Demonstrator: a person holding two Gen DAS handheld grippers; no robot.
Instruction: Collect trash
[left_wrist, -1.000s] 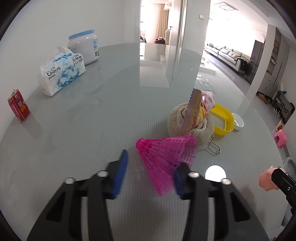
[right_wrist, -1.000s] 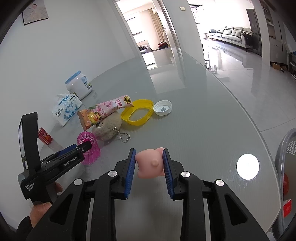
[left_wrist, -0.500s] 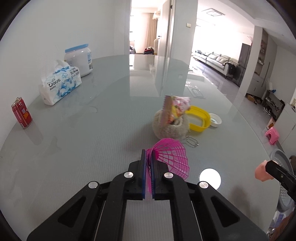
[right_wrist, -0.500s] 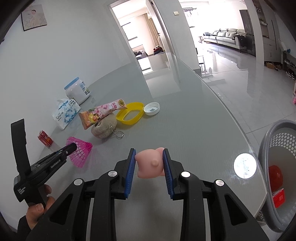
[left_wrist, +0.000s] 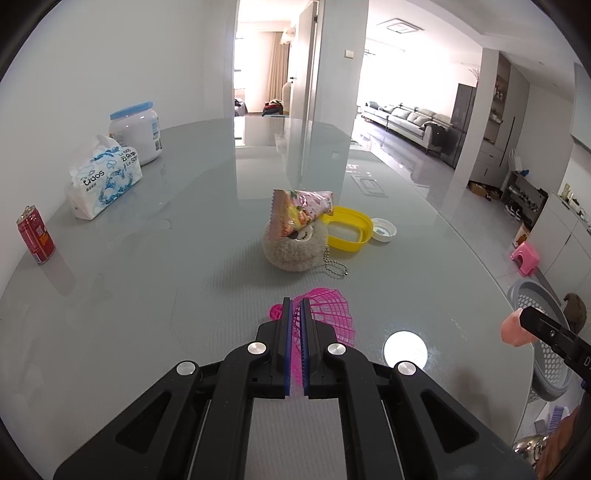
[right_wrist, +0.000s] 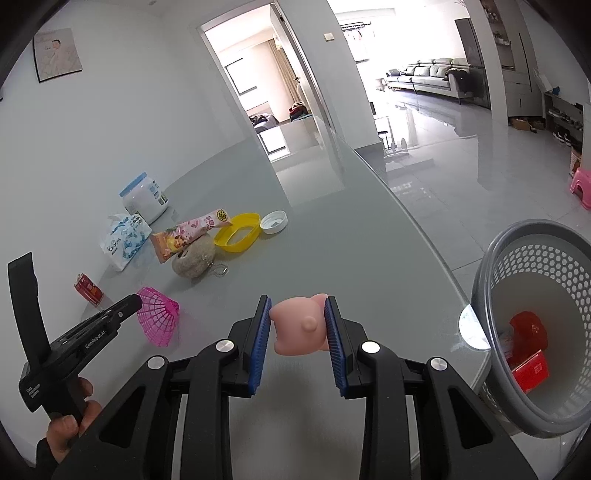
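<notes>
My left gripper is shut on a pink plastic mesh cone, lifted a little over the grey table; the right wrist view shows the same cone hanging from that gripper. My right gripper is shut on a pale pink squishy toy, seen at the right edge of the left view as the toy. A grey perforated basket stands off the table's right edge with red trash inside; the basket also shows in the left view.
On the table lie a snack wrapper atop a fuzzy plush keychain, a yellow lid, a white cap, a red can, a tissue pack and a white jar. A pink stool stands on the floor.
The left gripper closed on the pink cone and lifted it back from the plush. Both hands drew back toward the table's right edge, bringing the basket into view.
</notes>
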